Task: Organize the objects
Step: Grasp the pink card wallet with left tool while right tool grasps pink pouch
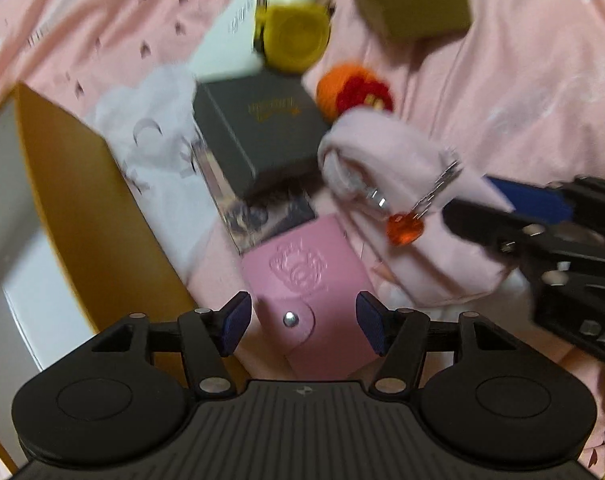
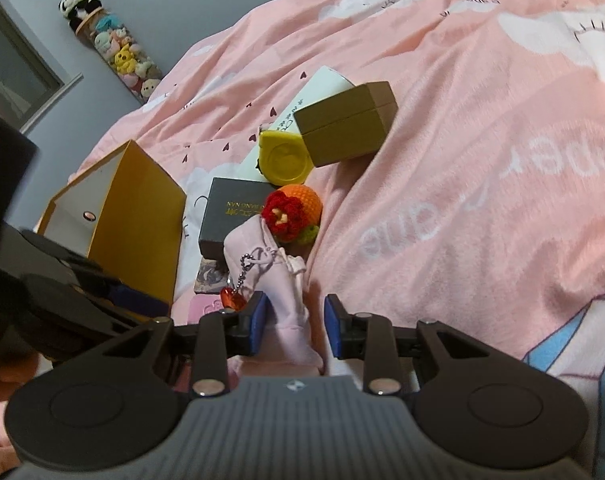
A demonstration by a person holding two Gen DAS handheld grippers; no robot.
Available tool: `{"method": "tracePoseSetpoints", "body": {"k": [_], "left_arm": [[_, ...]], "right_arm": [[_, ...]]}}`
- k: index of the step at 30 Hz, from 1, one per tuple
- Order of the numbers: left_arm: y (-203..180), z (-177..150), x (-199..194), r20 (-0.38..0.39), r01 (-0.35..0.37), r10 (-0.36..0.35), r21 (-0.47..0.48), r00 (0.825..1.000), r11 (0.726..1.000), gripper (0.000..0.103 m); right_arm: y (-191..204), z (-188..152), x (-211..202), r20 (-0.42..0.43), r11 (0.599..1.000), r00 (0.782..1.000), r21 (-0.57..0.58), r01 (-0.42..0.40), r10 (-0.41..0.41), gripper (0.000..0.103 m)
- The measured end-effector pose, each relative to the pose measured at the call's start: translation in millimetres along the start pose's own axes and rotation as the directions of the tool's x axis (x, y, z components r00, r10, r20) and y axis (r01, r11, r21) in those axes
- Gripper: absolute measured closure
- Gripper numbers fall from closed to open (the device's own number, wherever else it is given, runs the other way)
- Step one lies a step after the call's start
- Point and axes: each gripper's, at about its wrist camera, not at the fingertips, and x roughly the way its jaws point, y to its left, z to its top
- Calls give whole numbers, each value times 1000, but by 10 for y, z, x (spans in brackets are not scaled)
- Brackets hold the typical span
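We see two grippers over a bed with a pink blanket. The left gripper points down at one pink wallet with a metal snap; its jaws stand apart on both sides of the wallet and its blue pads do not touch it. No earlier view is given, so we say only that it is released.

The right gripper has one pale pink cloth pouch between its jaws. The left pad lies against the cloth, but a gap shows beside the other pad, so we cannot tell if it is clenched on the pouch. One bead chain with one orange-red charm hangs from the pouch.

Just beyond the wallet lies one flat printed card, partly under one dark grey box with gold letters. One crocheted orange ball with a red flower touches the far end of the pouch, beside the grey box. Toward the left edge of the bed stands one open yellow box with a white inside.

Farther, we count one round yellow case, which leans on one long white box, and one olive-brown lidded box right beside it. All of these things lie in one group near the middle of the bed.

By the far wall stands one clear tube full of small plush toys, with one panda on top.
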Motion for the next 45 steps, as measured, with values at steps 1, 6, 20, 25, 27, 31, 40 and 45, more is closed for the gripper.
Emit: {"method": "tracePoseSetpoints", "body": {"k": [1,6,20,25,27,31,40,45], "left_arm": [[1,17,72,-21,-9,9,-5,1000,1000,32],[21,58,261,-58,-2,0,-42,998,999,26],[163,-137,122,65,165,-157,-159,986,973,26],[212,-339,-93,175,378,-351,-160,920,912,56],[123,-408,-122,216,400,-366,-146,905,905,60],[55,-550,-71,265,265,-211,-186,941,946,60],[90,-263,204,122,39,-22,-136,992,990,38],[27,-154,313,73,-19,24,-67,997,998,31]], "right_arm": [[-16,0,2,1,1000,1000,6,-6,6,71],[-48,-14,-5,6,1000,1000,14,-22,22,71],[-83,-19,-31,6,999,1000,29,-22,22,70],[-83,-25,-72,7,999,1000,44,-16,15,70],[-91,-23,-97,7,999,1000,50,-11,11,70],[-81,-34,-111,9,999,1000,45,-3,2,69],[-67,-39,-113,14,999,1000,37,-3,2,65],[-67,-39,-95,14,999,1000,33,-7,6,63]]}}
